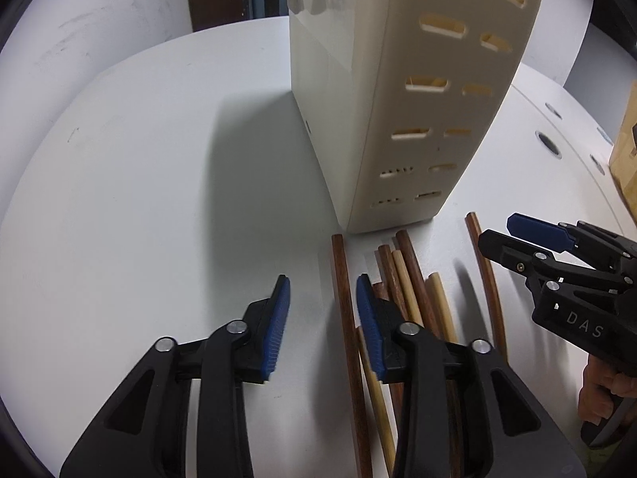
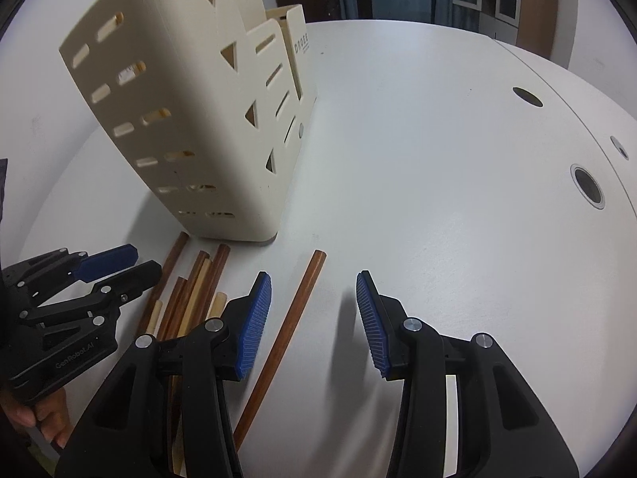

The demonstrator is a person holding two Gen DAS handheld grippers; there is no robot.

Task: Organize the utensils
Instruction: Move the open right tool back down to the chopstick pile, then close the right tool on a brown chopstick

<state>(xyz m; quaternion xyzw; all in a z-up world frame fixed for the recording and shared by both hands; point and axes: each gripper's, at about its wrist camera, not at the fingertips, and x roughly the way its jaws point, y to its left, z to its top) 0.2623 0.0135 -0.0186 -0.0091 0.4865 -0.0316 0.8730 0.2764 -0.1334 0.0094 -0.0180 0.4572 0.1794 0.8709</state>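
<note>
Both grippers hover with fingers spread wide and empty: the left gripper (image 1: 323, 318) straddles one dark brown wooden chopstick (image 1: 348, 342), seemingly to pick it up, and the right gripper (image 2: 314, 320) frames another. The loose chopsticks lie on the white surface (image 1: 139, 199) before the cream slotted plastic utensil holder (image 1: 398, 99).

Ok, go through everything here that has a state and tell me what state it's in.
Left gripper: open, empty, above the chopsticks.
Right gripper: open, empty.
Utensil holder: upright on the table, one stick inside.
Chopsticks: loose pile, lying flat.
Lone brown chopstick: flat, apart from the pile.
</note>
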